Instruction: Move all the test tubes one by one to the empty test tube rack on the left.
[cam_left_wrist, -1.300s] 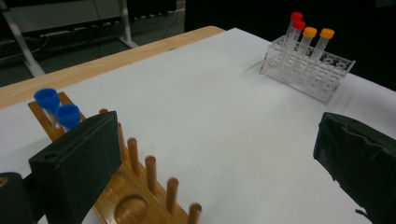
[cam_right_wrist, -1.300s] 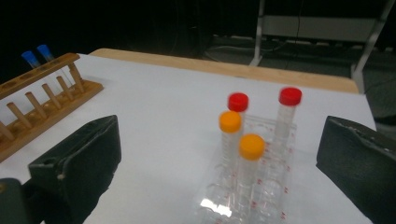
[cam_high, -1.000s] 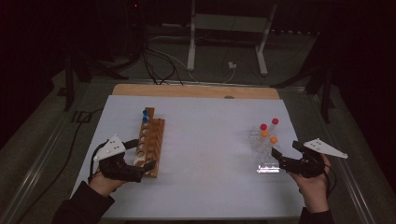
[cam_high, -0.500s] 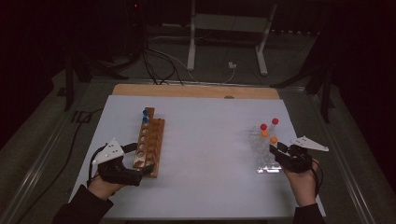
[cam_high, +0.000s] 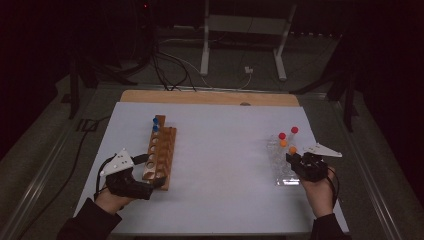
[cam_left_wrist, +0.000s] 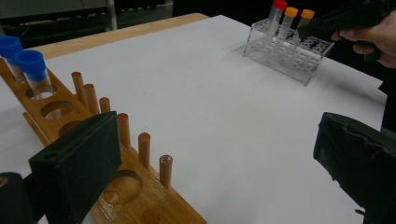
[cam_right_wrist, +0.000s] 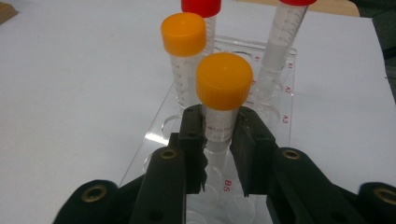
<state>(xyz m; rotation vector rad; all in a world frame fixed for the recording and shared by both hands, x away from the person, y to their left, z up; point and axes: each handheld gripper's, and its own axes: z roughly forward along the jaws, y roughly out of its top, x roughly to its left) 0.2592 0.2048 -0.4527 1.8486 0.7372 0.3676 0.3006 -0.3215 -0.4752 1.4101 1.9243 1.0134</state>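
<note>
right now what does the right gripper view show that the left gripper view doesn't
Right gripper view: the right hand-held gripper, jaws just closed, clamps the near orange-capped tube under its cap, with red grid labels legible on the clear rack.
Left gripper view: the wooden rack with pegs, two blue-capped tubes, and the left hand-held gripper open.
Both: the clear rack, its capped tubes, the white table.

White table sheet (cam_high: 225, 165); cables (cam_high: 170, 70) and stand legs (cam_high: 205, 55) behind.

Orange-capped clear tube (cam_right_wrist: 223, 100), upright in clear rack (cam_right_wrist: 154, 140), nearest of four
</note>
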